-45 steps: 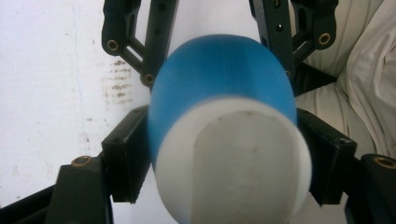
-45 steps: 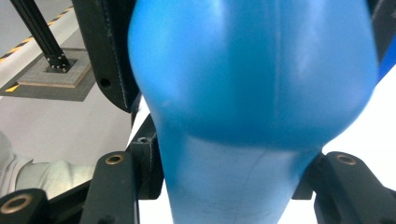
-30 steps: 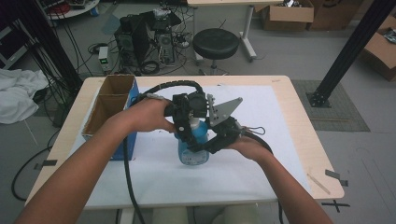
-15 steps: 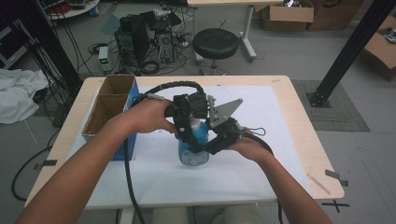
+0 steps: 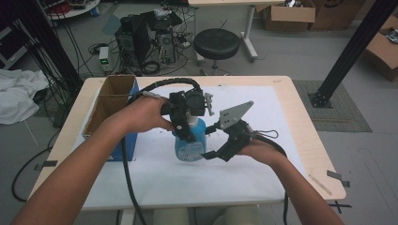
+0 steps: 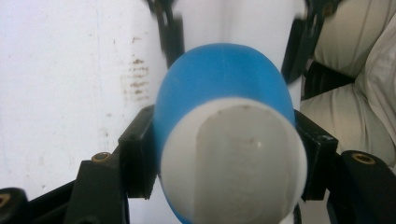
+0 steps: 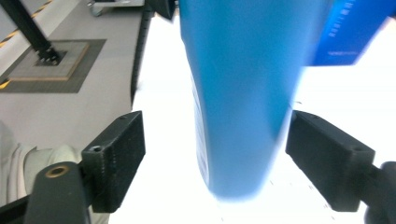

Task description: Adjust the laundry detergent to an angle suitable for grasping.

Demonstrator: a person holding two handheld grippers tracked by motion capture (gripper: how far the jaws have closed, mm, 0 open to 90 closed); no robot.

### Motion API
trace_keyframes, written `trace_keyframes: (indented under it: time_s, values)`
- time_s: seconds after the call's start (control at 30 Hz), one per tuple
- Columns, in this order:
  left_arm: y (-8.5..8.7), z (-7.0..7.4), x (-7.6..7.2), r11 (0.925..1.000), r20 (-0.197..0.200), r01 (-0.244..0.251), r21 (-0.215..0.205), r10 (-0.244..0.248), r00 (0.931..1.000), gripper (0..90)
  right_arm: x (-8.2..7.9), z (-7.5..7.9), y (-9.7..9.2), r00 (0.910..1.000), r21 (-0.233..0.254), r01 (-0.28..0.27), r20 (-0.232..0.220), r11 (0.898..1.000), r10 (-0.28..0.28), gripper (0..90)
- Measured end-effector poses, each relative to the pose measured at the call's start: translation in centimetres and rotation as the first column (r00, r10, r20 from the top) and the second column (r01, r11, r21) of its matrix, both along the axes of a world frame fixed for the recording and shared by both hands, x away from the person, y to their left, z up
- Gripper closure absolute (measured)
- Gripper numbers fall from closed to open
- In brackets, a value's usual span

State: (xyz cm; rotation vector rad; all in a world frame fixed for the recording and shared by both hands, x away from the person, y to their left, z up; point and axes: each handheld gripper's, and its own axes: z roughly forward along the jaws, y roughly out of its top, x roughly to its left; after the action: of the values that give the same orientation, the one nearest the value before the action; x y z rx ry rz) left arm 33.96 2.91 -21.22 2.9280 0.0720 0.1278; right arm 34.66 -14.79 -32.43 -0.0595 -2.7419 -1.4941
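A blue bottle [image 5: 190, 144] with a white cap [image 6: 233, 163] stands or hangs just over the white sheet at mid-table. My left gripper [image 5: 186, 127] comes down from above and is shut on the bottle's top, its jaws pressed against both sides of the cap [image 6: 229, 158]. My right gripper [image 5: 209, 142] reaches in from the right at the level of the bottle's body. In the right gripper view the blue body [image 7: 238, 93] sits between the open jaws of the right gripper [image 7: 233, 158], with a clear gap on the left side.
An open cardboard box [image 5: 112, 101] with a blue side stands at the table's left. A white sheet [image 5: 263, 173] covers most of the wooden table [image 5: 309, 140]. A stool [image 5: 217, 43] and computer gear [image 5: 141, 33] sit on the floor beyond.
The bottle and both grippers have shifted only slightly. The left gripper's hold on the bottle looks the same, and the right gripper stays open around the body.
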Motion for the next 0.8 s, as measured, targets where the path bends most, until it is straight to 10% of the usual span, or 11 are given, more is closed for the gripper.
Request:
trace_keyframes:
  time_s: [0.53, 0.8]
  values:
    - [1.6, 2.4, 0.4, 0.985, 0.038, -0.17, -0.028, 0.171, 0.9845, 37.8, 0.5, 1.3, -8.4, 0.9877, -0.107, 0.15, -0.028, 0.983, -0.154, 15.2]
    - [2.8, 4.4, 1.3, 0.9321, -0.012, -0.357, -0.06, 0.357, 0.934, 37.9, 0.5, 1.2, -12.1, 0.9724, -0.199, 0.222, -0.028, 0.955, -0.232, 15.5]
